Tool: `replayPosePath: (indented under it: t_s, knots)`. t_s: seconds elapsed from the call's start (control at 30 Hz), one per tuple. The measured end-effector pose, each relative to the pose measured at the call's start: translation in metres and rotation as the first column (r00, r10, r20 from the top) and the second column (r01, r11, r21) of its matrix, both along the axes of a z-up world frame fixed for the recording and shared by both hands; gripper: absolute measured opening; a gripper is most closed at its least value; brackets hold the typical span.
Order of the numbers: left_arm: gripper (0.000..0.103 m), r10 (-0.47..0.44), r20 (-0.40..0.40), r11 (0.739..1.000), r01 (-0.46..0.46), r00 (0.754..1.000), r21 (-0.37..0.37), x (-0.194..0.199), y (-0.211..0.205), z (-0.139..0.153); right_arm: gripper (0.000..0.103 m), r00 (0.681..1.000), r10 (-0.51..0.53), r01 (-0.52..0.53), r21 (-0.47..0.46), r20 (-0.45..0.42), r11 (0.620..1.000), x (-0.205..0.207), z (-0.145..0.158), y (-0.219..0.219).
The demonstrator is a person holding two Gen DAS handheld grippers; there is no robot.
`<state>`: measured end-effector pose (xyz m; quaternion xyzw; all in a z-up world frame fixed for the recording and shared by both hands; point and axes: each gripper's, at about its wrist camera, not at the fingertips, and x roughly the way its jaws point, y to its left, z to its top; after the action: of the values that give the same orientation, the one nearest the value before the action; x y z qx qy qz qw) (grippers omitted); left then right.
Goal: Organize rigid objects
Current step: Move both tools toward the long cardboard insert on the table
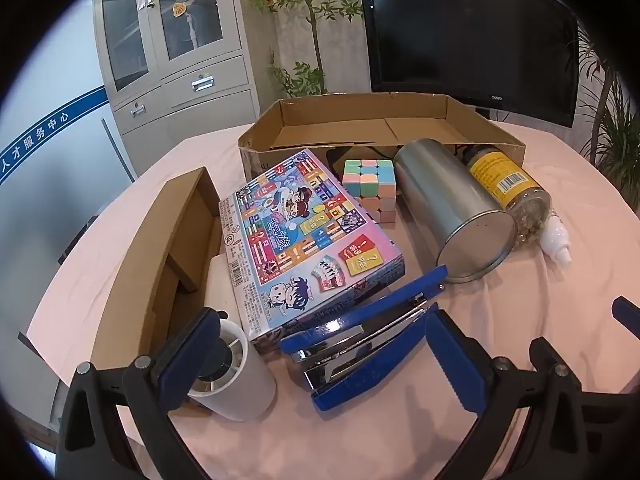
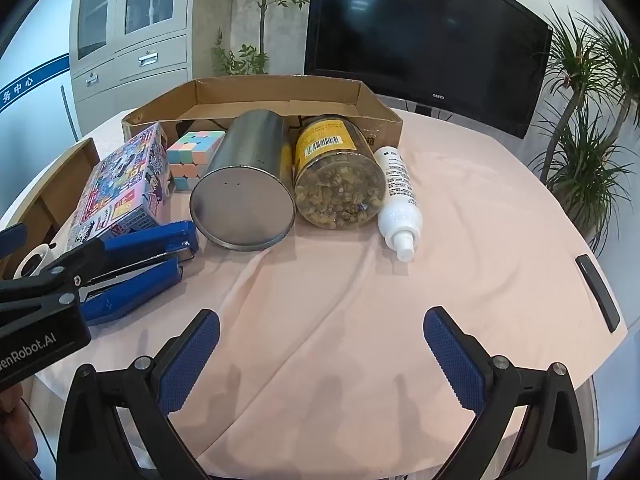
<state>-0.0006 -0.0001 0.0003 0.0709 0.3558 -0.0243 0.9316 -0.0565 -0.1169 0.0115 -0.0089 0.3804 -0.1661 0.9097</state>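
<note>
My left gripper (image 1: pixel 320 352) is open with its jaws on either side of a blue stapler (image 1: pixel 360 336) and a white cylinder (image 1: pixel 236 372) that touches the left finger. Behind them lie a colourful game box (image 1: pixel 304 232), a pastel cube (image 1: pixel 370 188), a metal tin (image 1: pixel 456 208) on its side, a yellow-labelled jar (image 1: pixel 508 188) and a white bottle (image 1: pixel 556 240). My right gripper (image 2: pixel 322 354) is open and empty over bare pink cloth, in front of the tin (image 2: pixel 244 184), jar (image 2: pixel 340 176) and bottle (image 2: pixel 398 200). The stapler (image 2: pixel 136 268) and the left gripper's body show at the left in the right wrist view.
A large open cardboard box (image 1: pixel 384 120) stands behind the objects; it also shows in the right wrist view (image 2: pixel 280 96). A smaller cardboard box (image 1: pixel 160 248) stands at the left. A black bar (image 2: pixel 598 292) lies near the table's right edge. A television and plants stand behind the round table.
</note>
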Motion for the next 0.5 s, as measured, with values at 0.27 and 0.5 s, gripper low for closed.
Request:
replayPosePath:
  t_s: [0.27, 0.5]
  knots:
    - [0.102, 0.002, -0.006, 1.000, -0.002, 1.000, -0.007, -0.003, 0.003, -0.003, 0.103, 1.000, -0.006, 0.006, -0.012, -0.007, 1.000, 0.000, -0.003, 0.005]
    - [0.102, 0.002, -0.018, 1.000, -0.002, 1.000, -0.007, 0.001, 0.004, -0.003, 0.103, 1.000, -0.004, 0.004, -0.006, -0.006, 1.000, 0.001, -0.001, 0.000]
